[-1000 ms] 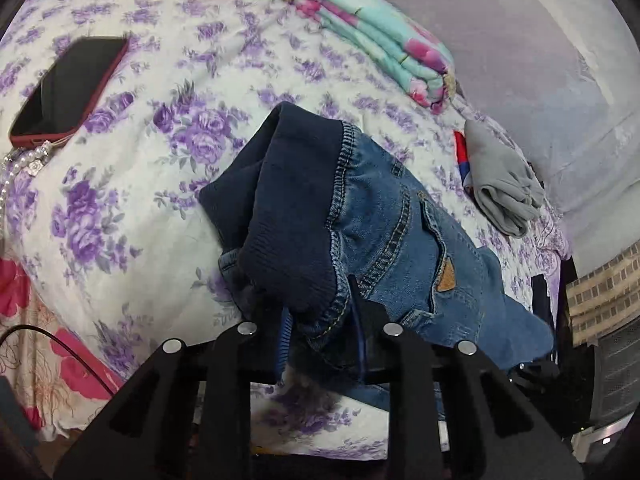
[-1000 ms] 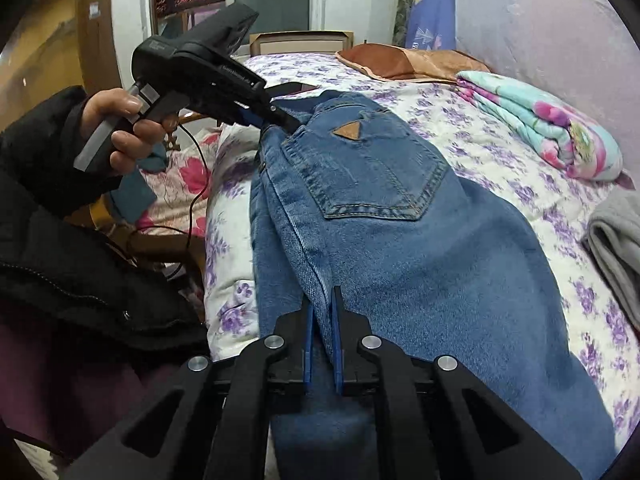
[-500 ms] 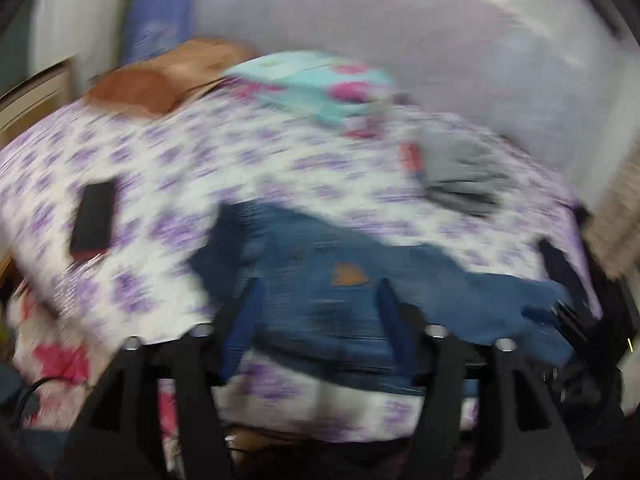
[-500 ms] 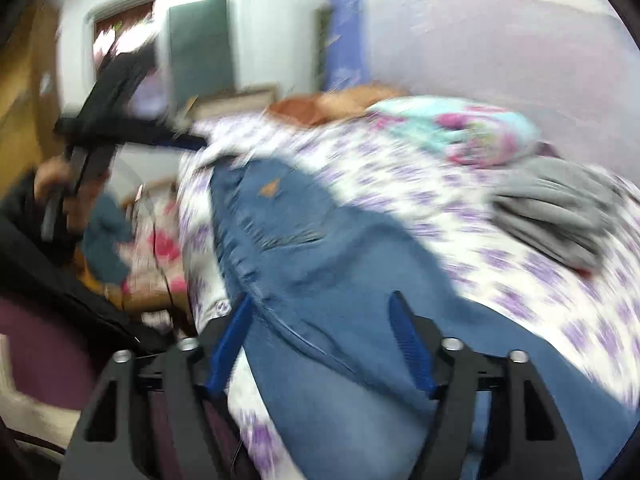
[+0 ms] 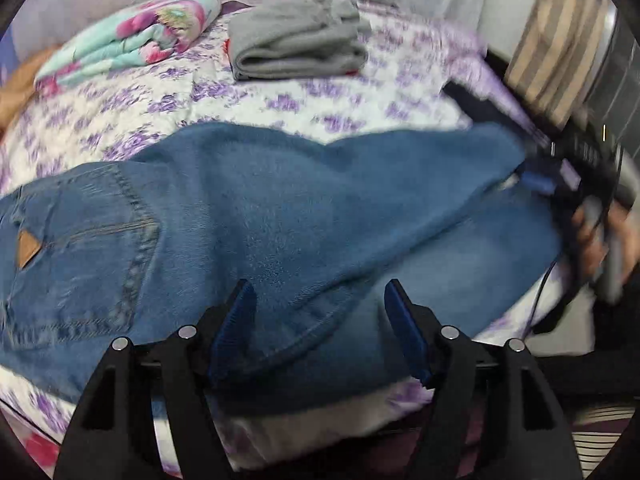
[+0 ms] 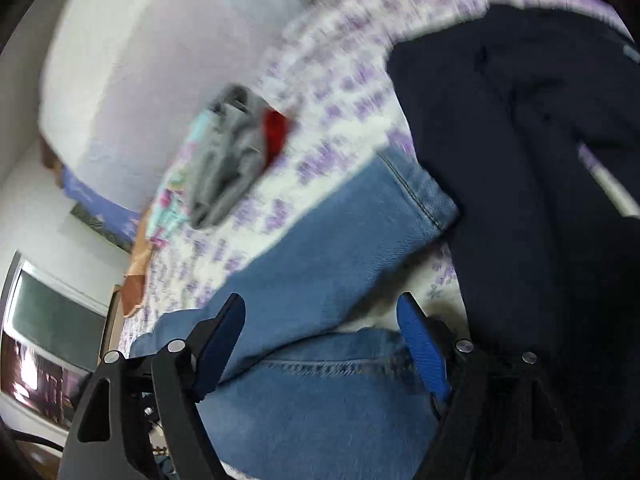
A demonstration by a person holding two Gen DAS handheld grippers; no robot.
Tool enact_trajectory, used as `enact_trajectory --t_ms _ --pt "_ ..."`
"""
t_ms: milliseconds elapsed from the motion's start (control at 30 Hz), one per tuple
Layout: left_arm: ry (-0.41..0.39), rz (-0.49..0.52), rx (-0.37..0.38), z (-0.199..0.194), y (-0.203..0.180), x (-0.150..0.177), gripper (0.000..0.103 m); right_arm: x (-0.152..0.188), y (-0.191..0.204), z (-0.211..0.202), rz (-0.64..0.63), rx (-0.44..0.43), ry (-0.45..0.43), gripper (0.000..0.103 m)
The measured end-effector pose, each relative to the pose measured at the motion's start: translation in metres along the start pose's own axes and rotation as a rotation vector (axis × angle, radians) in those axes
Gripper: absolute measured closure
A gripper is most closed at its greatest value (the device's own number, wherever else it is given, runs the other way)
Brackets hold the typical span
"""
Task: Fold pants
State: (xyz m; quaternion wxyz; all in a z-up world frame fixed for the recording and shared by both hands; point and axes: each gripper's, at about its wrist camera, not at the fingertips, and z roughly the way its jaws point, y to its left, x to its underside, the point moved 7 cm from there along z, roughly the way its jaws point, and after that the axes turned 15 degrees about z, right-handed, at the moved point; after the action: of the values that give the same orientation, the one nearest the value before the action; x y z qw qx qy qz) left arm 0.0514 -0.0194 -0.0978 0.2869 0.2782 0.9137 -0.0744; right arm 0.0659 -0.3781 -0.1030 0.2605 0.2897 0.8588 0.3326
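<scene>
Purple-flowered bedding (image 5: 304, 100) is seen under blue jeans (image 5: 260, 216), which are laid lengthwise along the near edge of the bed (back pocket up, legs overlapping). The left gripper (image 5: 320, 320) is held apart above the denim, nothing pinched. The right gripper (image 6: 320, 340) is caught with its jaws closing over the leg hems, pads clear of the cloth. A grey garment (image 5: 298, 46) and floral blanket (image 5: 132, 36) are stacked well apart, near the wall.

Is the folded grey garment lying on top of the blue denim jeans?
No, the folded grey garment lies apart on the floral bedspread, beyond the blue denim jeans.
</scene>
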Motion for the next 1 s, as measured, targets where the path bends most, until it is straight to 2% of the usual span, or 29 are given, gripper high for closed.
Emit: enact_trajectory --t_ms 33,67,100,167,200,233,333,433,500,567,667,767,800,833,867,933,967,1000 --pt "0.021 0.016 -0.032 0.010 0.000 0.001 0.037 -0.006 -0.004 0.012 0.009 0.031 -0.004 0.038" --pt "0.026 0.024 -0.054 0.014 0.001 0.001 0.037 -0.010 -0.003 0.017 0.007 0.036 -0.009 0.073" --pt "0.018 0.029 -0.079 0.016 0.004 0.002 0.037 -0.014 -0.002 0.023 -0.010 0.025 -0.010 0.095" --pt "-0.004 0.006 -0.098 0.015 0.010 0.001 0.048 -0.019 0.010 0.026 -0.045 -0.020 -0.034 0.095" --pt "-0.007 -0.002 -0.088 0.016 0.011 0.000 0.066 -0.019 0.016 0.020 -0.061 -0.038 -0.049 0.095" --pt "-0.003 -0.011 -0.072 0.014 0.012 -0.001 0.076 -0.016 0.029 0.010 -0.107 -0.066 -0.077 0.095" --pt "0.001 -0.027 -0.045 0.007 0.017 -0.002 0.087 0.001 0.066 -0.032 -0.193 -0.158 -0.108 0.095" --pt "-0.003 -0.023 -0.007 -0.018 0.011 0.004 0.087 0.026 0.076 -0.072 -0.236 -0.180 -0.124 0.095" --pt "-0.007 -0.010 0.013 -0.036 0.007 0.012 0.087 0.044 0.067 -0.084 -0.251 -0.154 -0.117 0.095" --pt "0.014 -0.012 0.042 -0.038 0.006 0.022 0.087 0.061 0.035 -0.082 -0.213 -0.095 -0.078 0.095" --pt "0.047 -0.037 0.086 -0.027 0.010 0.035 0.083 0.081 -0.024 -0.052 -0.102 -0.008 -0.013 0.095" --pt "0.040 -0.067 0.140 -0.029 0.014 0.034 0.082 0.093 -0.047 -0.040 -0.067 -0.035 -0.015 0.095" --pt "0.026 -0.068 0.151 -0.035 0.015 0.032 0.077 0.094 -0.047 -0.041 -0.067 -0.051 -0.023 0.095" --pt "-0.002 -0.072 0.160 -0.044 0.017 0.026 0.067 0.094 -0.047 -0.041 -0.069 -0.055 -0.024 0.095" --pt "-0.032 -0.078 0.149 -0.052 0.022 0.021 0.061 0.094 -0.046 -0.042 -0.074 -0.056 -0.024 0.095" --pt "-0.068 -0.094 0.114 -0.062 0.035 0.015 0.040 0.094 -0.046 -0.041 -0.076 -0.055 -0.019 0.095" --pt "-0.075 -0.105 0.101 -0.061 0.043 0.014 0.037 0.094 -0.047 -0.040 -0.075 -0.055 -0.017 0.095" --pt "-0.046 -0.125 0.083 -0.051 0.053 0.017 0.037 0.094 -0.047 -0.039 -0.074 -0.056 -0.016 0.095"
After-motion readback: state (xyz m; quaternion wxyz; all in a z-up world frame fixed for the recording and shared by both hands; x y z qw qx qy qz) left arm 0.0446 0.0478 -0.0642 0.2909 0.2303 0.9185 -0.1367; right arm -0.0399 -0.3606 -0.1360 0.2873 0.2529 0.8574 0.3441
